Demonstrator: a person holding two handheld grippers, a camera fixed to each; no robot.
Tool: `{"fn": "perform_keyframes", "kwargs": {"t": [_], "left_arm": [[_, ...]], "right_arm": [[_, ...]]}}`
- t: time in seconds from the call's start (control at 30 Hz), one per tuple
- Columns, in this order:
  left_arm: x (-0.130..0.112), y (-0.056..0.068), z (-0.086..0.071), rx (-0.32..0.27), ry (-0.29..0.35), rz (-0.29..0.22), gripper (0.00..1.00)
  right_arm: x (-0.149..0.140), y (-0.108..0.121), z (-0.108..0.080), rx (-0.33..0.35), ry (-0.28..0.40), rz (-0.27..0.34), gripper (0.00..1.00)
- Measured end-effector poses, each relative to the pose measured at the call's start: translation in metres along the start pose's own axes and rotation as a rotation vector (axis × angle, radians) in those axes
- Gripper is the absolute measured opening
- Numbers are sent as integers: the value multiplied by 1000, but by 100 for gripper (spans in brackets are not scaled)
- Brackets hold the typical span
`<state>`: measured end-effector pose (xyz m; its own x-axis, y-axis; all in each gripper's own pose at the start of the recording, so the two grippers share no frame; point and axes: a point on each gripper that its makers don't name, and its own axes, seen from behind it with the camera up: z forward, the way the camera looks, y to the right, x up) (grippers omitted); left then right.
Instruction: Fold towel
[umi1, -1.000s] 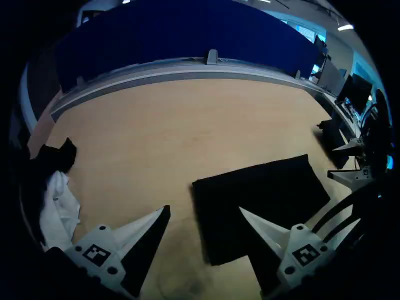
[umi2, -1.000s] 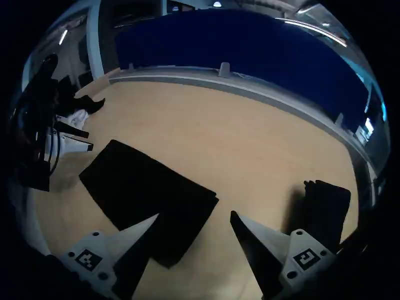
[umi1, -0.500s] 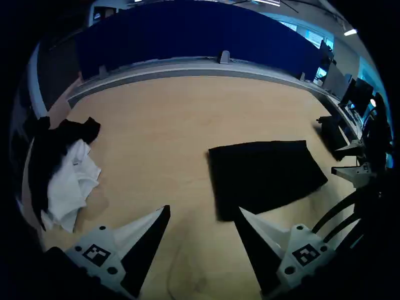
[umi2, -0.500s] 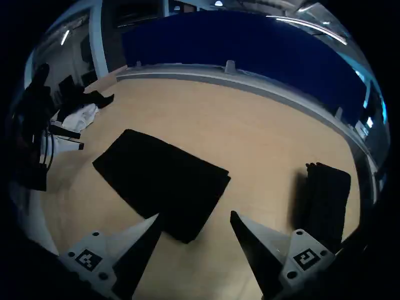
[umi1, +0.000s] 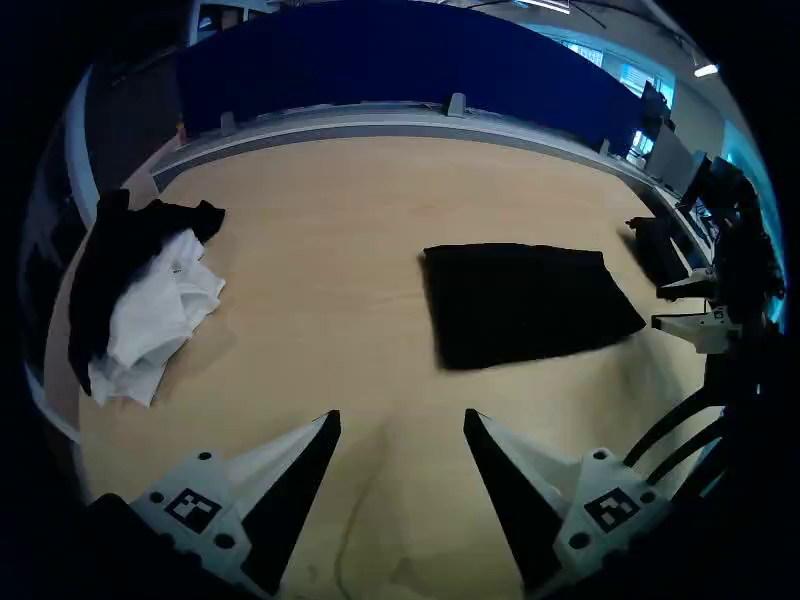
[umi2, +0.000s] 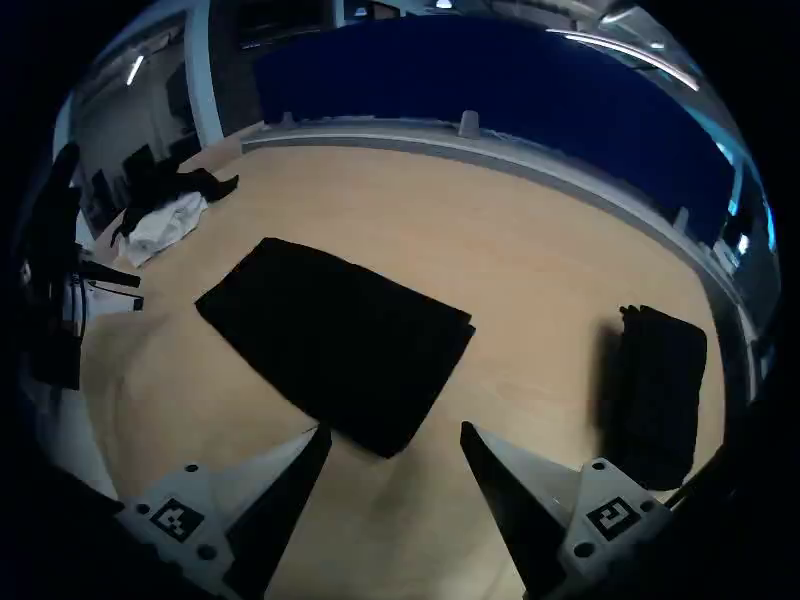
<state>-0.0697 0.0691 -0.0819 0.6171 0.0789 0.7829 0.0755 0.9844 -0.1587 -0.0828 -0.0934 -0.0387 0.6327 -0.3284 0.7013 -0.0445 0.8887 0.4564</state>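
**Dark towel flat on table, both claws empty and wide open**

The towel (umi1: 530, 305) was seen lying flat on the wooden table (umi1: 330, 200), on the near side of the blue screen (umi1: 400, 50) and well apart from it. It was laid as a neat dark rectangle, apparently already doubled, though the layers could not be counted. In the right gripper view the towel (umi2: 335, 340) was set slantwise to the screen, its near corner just ahead of the fingertips.

The left gripper (umi1: 400, 415) was held above bare table with the jaws spread wide and nothing between them. The right gripper (umi2: 394, 428) was spread just as wide, also empty.

A heap of black and white clothes (umi1: 150, 300) was noted towards the screen's left end, and a folded dark stack (umi2: 655, 390) towards its right end.

The towel was judged soft, light and limp, so sagging and dragging on the wood would be expected once it was lifted. A hold at two corners of one short edge was judged best, one per claw, with all layers pinched together. The low flat edge may be hard to get under.
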Motion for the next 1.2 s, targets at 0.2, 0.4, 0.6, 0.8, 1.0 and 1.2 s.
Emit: {"fn": "perform_keyframes", "kwargs": {"t": [0.2,0.4,0.6,0.8,1.0,1.2], "left_arm": [[-1,-1,-6,1,6,2,91],[-5,2,-11,-4,5,7,92],[-12,3,-16,-2,0,11,91],[-15,3,-20,-4,1,6,92],[-15,4,-20,-5,2,3,91],[-13,5,-21,-7,4,4,91]], "right_arm": [[-12,-2,9,14,-27,-22,94],[-26,-3,19,26,-60,-28,74],[-33,-6,23,39,-85,-20,33],[-33,-7,22,46,-89,-19,23],[-31,-7,20,40,-88,-53,11],[-30,-8,18,44,-82,-69,6]]}}
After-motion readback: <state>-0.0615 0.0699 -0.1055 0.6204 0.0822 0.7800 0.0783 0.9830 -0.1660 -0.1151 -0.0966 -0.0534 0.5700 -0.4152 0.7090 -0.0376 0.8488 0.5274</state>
